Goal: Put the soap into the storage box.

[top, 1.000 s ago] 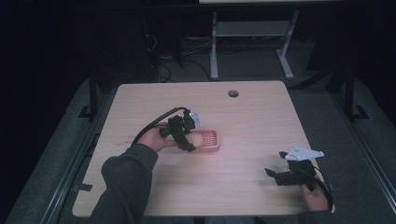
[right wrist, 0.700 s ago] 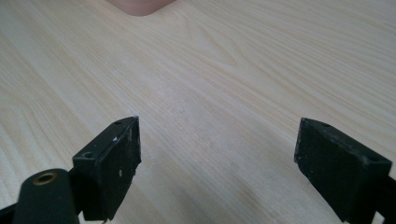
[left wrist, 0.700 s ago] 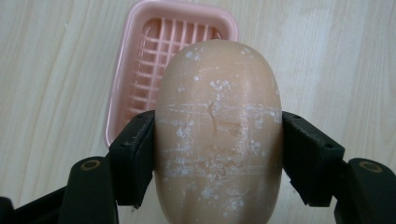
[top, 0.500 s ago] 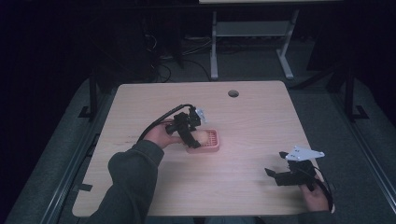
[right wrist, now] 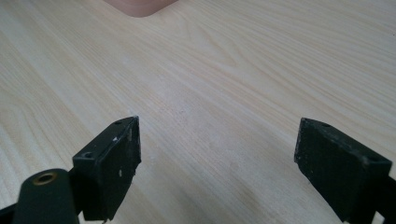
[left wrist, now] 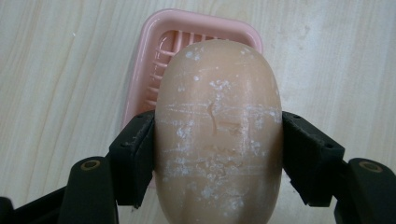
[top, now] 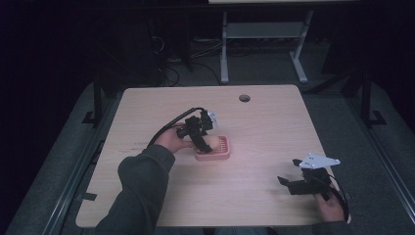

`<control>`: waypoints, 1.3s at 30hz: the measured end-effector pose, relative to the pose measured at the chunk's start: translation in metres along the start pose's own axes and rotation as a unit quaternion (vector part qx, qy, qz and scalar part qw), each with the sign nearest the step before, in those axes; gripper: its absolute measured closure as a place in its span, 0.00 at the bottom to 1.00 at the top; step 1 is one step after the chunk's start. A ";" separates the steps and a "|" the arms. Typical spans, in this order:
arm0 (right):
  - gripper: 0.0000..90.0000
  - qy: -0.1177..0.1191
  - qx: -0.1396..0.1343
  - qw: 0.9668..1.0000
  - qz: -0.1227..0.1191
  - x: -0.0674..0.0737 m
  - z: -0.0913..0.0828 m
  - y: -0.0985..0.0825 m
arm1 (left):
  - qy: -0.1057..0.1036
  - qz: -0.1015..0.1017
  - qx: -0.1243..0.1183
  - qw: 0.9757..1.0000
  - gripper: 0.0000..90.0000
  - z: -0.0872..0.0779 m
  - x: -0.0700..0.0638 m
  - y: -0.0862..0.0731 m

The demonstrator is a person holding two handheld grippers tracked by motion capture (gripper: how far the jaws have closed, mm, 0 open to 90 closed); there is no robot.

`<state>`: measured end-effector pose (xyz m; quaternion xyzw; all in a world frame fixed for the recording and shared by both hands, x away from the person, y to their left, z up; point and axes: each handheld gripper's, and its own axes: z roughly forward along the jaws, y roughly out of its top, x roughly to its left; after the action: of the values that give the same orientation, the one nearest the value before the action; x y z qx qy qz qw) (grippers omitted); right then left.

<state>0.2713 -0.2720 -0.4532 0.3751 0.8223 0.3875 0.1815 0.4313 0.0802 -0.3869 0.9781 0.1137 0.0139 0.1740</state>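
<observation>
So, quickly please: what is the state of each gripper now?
Left gripper: closed on the soap, over the pink dish.
Right gripper: open, holding nothing, above the table.

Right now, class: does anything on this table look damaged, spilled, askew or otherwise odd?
Only the soap stands out: its surface is scuffed with white scratches and flecks. The left gripper clamps it above the pink soap dish, which sits flat and looks intact. Nothing looks spilled on the table.
</observation>
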 end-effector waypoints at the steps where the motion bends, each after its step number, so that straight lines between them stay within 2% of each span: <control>1: 0.16 0.000 0.000 1.000 0.000 0.000 0.000 0.000 | 0.003 -0.001 0.000 1.000 0.36 0.001 0.000 0.001; 20: 0.16 0.002 0.001 1.000 0.000 -0.001 0.000 0.000 | -0.004 -0.003 -0.004 1.000 0.36 0.020 0.009 0.008; 39: 0.16 0.001 -0.001 1.000 0.000 -0.001 0.000 -0.001 | -0.007 -0.005 0.004 1.000 0.36 0.029 0.013 0.008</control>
<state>0.2716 -0.2730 -0.4538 0.3746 0.8222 0.3882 0.1814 0.4477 0.0658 -0.4115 0.9782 0.1179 0.0060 0.1710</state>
